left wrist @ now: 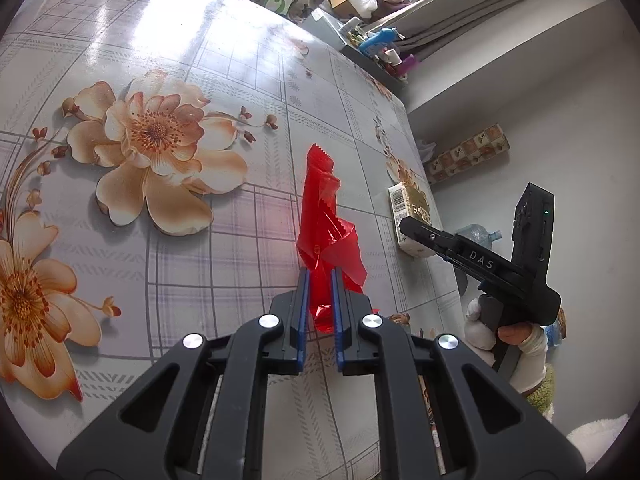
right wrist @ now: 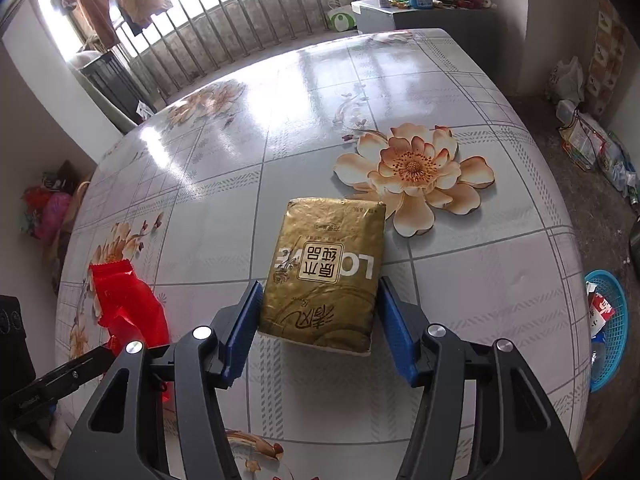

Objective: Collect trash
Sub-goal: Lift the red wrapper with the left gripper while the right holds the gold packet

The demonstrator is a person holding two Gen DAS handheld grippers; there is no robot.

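Note:
A crumpled red plastic wrapper (left wrist: 326, 220) is pinched between the blue pads of my left gripper (left wrist: 320, 276), which is shut on its lower end; the rest stands up over the flowered table (left wrist: 180, 60). The wrapper also shows at the left of the right wrist view (right wrist: 128, 304). A gold tissue pack (right wrist: 328, 272) lies flat on the table; it also shows in the left wrist view (left wrist: 410, 208). My right gripper (right wrist: 318, 288) is open, its fingers on either side of the pack's near end, not pressing it. The right gripper shows in the left wrist view too (left wrist: 416, 228).
A blue mesh basket (right wrist: 610, 332) with scraps in it stands on the floor off the table's right edge. A cabinet with bottles (right wrist: 420, 4) is beyond the far edge. Bags lie on the floor at right (right wrist: 584, 140) and left (right wrist: 48, 208).

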